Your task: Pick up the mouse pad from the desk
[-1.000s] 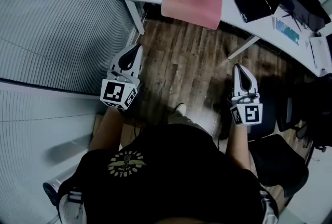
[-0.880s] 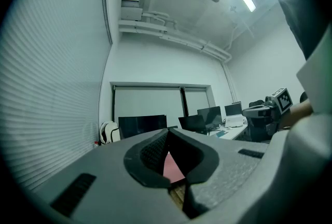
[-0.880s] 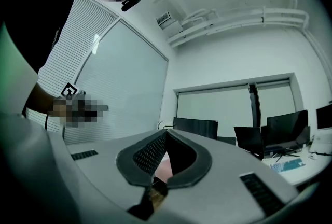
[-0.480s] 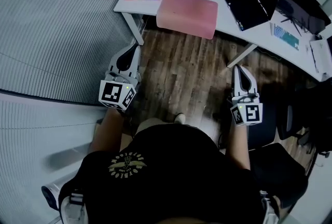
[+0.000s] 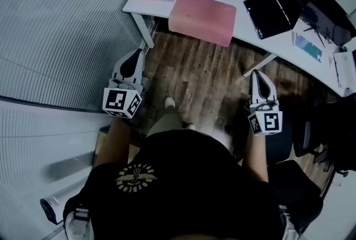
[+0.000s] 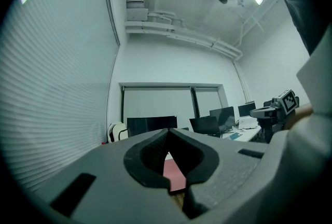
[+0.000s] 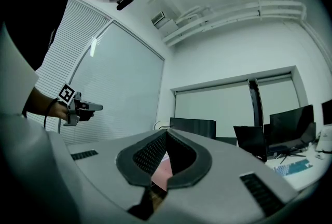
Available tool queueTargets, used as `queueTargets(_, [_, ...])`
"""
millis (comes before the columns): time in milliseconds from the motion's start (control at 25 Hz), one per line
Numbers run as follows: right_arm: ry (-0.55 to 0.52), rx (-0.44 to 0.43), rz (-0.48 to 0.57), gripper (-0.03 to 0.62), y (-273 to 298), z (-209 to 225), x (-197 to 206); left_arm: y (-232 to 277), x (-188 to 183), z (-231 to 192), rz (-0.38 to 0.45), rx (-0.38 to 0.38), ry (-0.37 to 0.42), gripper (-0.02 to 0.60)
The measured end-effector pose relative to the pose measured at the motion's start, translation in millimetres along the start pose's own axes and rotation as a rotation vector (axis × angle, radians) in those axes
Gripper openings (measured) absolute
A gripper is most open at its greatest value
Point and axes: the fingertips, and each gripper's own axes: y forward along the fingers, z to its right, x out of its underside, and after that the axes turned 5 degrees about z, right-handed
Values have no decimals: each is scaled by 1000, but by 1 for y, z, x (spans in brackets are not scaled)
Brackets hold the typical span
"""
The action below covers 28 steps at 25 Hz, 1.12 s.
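Overhead: white desk (image 5: 250,33) spans the far side of the wooden floor (image 5: 200,78). Pink mouse pad (image 5: 203,11) lies at the desk's front edge near its left corner (apparently overhanging slightly). Left gripper (image 5: 137,54) and right gripper (image 5: 255,74), both well short of the desk, have jaws closed together, gripping nothing.

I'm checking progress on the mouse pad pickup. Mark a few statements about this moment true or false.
1. The pink mouse pad lies on the white desk. True.
2. The left tongs grip the mouse pad. False: they are shut on nothing, short of the desk.
3. The right tongs are shut. True.
4. The laptop sits on the mouse pad. False: it stands beside it, apart.
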Motion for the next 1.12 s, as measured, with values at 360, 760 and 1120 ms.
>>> queueTargets(360, [-14,-4,-10,0,33,9,14,39,19,-18,5,15,-11,8])
queueTargets(760, [7,11,-42,0,93,23,39,98,50,-51,-46,42,-38,8])
queueTargets(1120, [25,-2,-64,0,156,30,62,156,74,-85,-64,65,-54,8])
